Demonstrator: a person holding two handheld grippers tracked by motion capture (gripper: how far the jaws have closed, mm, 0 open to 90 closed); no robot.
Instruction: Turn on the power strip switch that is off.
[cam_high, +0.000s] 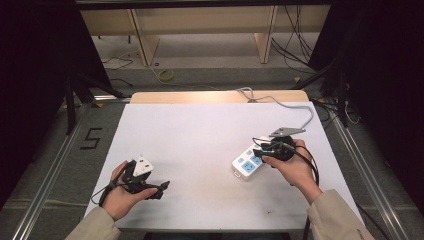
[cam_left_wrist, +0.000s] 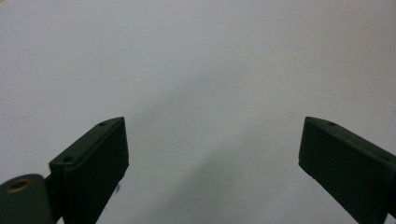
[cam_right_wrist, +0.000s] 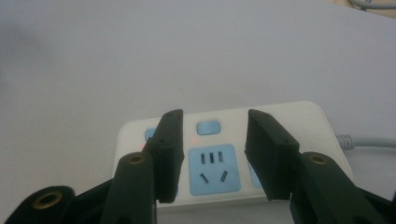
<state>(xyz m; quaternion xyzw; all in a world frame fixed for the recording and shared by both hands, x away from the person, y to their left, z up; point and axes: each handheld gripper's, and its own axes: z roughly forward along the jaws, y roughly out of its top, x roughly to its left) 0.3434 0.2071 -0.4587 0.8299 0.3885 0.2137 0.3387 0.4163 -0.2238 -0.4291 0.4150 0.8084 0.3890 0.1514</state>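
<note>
Power strip: directly under right hand-held gripper, jaws parted astride middle socket, empty. Left hand-held gripper: wide, empty, well apart.

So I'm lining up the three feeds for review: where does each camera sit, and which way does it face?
High view: above the person's side, looking forward and down on the white table; forearms, both hands, left gripper show.
Left gripper view: rides the left gripper, facing bare table between wide jaws.
Right gripper view: rides the right gripper, facing the power strip.
Shared: the power strip and right gripper also show from above.
</note>
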